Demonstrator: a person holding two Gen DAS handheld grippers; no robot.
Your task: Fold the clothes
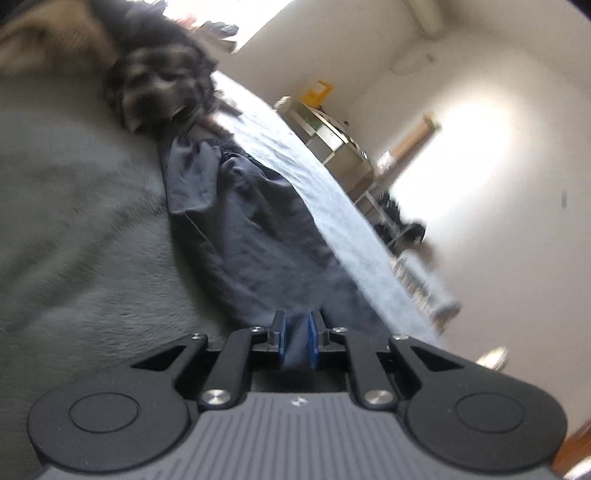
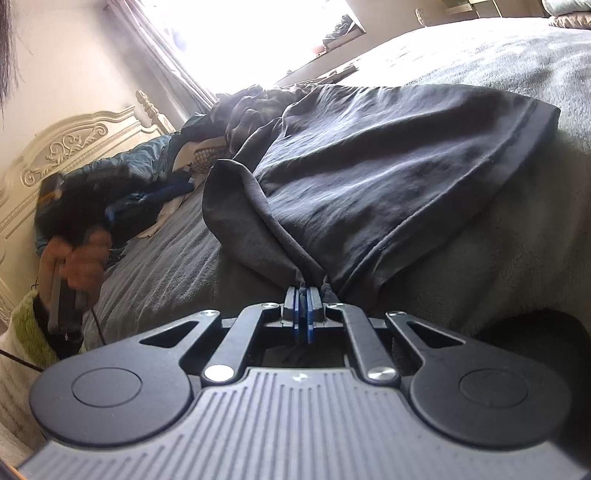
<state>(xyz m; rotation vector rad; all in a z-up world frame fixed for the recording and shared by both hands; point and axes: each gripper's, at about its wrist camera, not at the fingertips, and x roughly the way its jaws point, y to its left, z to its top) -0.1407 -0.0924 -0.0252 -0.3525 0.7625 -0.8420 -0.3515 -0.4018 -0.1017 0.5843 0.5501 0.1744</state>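
Pinching the dark t-shirt (image 2: 369,177) corner, the right gripper (image 2: 303,314) is trailing its length toward 1 o'clock, while the left gripper (image 1: 295,339) is sitting narrow around cloth.

bedroom, daylit. bright window (image 2: 258,33) blown out white, pale curtain (image 2: 155,48) at its side. cream carved headboard (image 2: 74,147) against a cream wall (image 2: 66,55). bed under a grey blanket (image 2: 498,48). white wall (image 1: 517,258) with a strong glare patch; metal shelf unit (image 1: 332,136) beside it. air conditioner (image 1: 428,14) high up.
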